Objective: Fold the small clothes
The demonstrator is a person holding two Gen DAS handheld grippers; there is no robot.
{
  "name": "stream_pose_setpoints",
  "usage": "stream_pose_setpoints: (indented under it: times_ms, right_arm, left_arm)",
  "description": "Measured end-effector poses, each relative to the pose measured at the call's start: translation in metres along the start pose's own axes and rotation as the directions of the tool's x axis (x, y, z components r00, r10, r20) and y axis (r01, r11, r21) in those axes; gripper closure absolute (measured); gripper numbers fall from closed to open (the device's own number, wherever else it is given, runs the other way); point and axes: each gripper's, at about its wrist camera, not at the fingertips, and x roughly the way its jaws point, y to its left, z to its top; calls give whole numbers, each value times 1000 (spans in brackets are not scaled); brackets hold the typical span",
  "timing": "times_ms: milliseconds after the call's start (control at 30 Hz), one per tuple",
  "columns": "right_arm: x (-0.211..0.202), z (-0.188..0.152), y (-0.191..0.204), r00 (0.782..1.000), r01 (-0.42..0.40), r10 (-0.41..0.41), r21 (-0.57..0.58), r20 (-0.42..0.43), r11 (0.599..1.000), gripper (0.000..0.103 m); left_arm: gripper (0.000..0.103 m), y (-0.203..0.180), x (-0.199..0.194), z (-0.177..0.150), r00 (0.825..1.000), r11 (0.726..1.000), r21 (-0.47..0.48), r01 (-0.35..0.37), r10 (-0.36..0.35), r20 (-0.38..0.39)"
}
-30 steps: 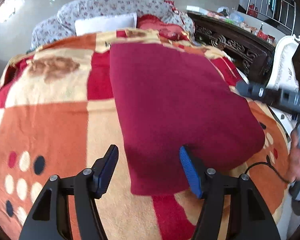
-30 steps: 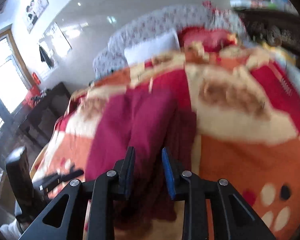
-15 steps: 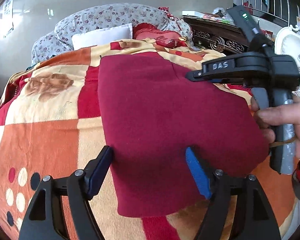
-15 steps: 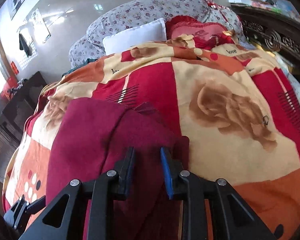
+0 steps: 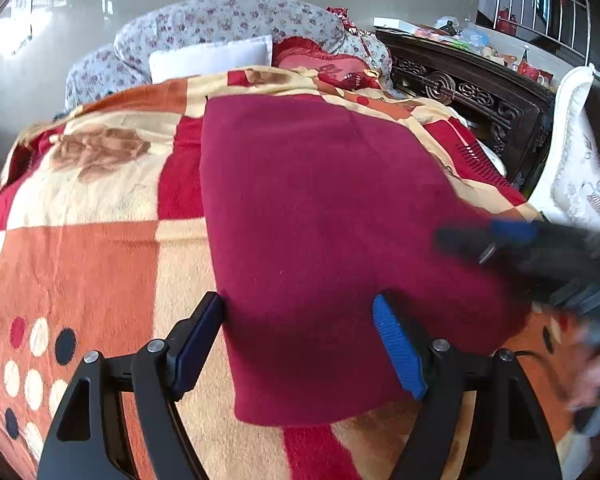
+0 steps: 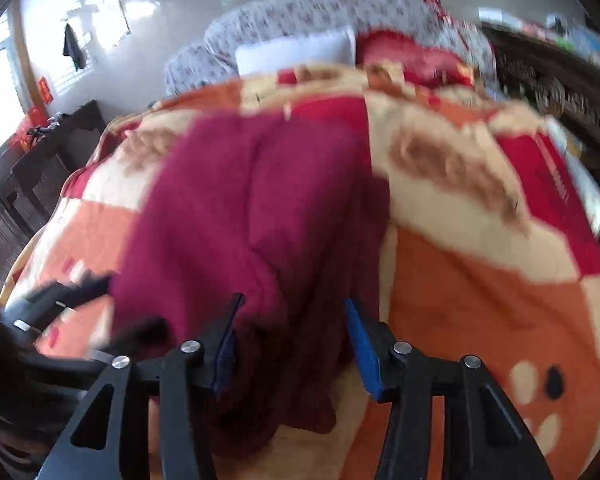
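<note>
Hovering with jaws apart over the maroon cloth on the blanket, the left gripper waits while the right gripper is opening, seemingly to drop its fold.

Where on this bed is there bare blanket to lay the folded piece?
Free: the blanket left of the maroon garment, from the rose print down to the dots. In the right wrist view, the orange and cream squares right of the garment. Crowded: the pillows at the head, and the near right edge, where the right gripper is.
</note>
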Motion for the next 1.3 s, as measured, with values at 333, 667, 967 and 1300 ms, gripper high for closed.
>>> stream_pose_setpoints:
  times_ms: [333, 667, 967, 1300]
  right_arm:
    - [-12, 10, -41, 978, -178, 158, 147, 138, 973, 12]
    - [36, 21, -53, 942, -335, 324, 255, 85, 907, 10]
    - [22, 17, -36, 949, -311, 294, 211, 109, 927, 45]
    - [-22, -4, 45, 902, -430, 422, 119, 88, 895, 47]
  left_arm:
    - [23, 68, -4, 14, 990, 965, -221, 142, -137, 38]
    - [18, 74, 40, 22, 958, 915, -295, 276, -286, 9]
    - [43, 61, 47, 27, 933, 900, -273, 339, -358, -22]
    - [57, 80, -51, 4, 955, 934, -213, 287, -296, -16]
